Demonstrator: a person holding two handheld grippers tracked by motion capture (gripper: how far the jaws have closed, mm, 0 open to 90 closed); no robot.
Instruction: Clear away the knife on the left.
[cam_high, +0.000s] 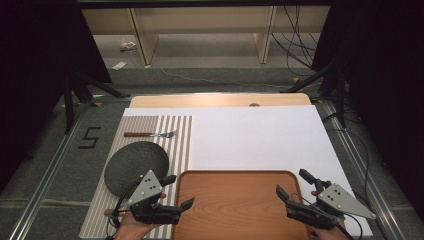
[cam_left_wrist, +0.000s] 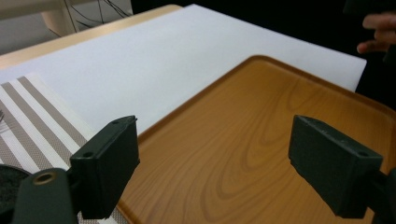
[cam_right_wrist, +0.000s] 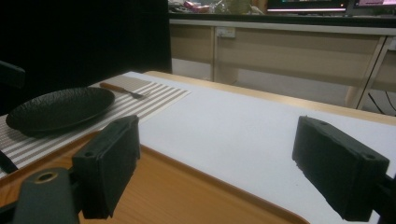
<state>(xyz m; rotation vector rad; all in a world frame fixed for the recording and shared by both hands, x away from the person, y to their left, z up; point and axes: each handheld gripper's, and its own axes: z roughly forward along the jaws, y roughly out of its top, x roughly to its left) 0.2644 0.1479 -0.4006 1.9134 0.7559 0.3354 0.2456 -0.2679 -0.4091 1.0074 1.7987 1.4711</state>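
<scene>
A wooden tray (cam_high: 235, 205) lies at the near edge of the tabletop (cam_high: 260, 135), partly on the white sheet that covers most of it, and its left rim is touching or just over the striped placemat (cam_high: 175, 135). The left claw (cam_high: 181, 191) hovers at the tray's left rim, with its tips pointing inward over the wood; in the left gripper view its two black jaws stand wide apart, released, and between them I see only the bare brown surface of the tray (cam_left_wrist: 261, 140). The right claw (cam_high: 295, 185) is at the tray's right rim, also pointing inward and a little forward. In the right gripper view its jaws are wide apart as well, with nothing between them, and they look over the near corner of the tray (cam_right_wrist: 187, 196) toward the white sheet. So both claws are beside the tray, one at each side, and neither is grasping it; whether a jaw touches the rim I cannot tell. On the placemat, to the left of the tray, rests a dark round plate (cam_high: 135, 165), just behind the left claw. Farther back on the same mat lies a fork (cam_high: 150, 134) with a brown handle, well apart from the plate, with its prongs toward the white sheet.
</scene>
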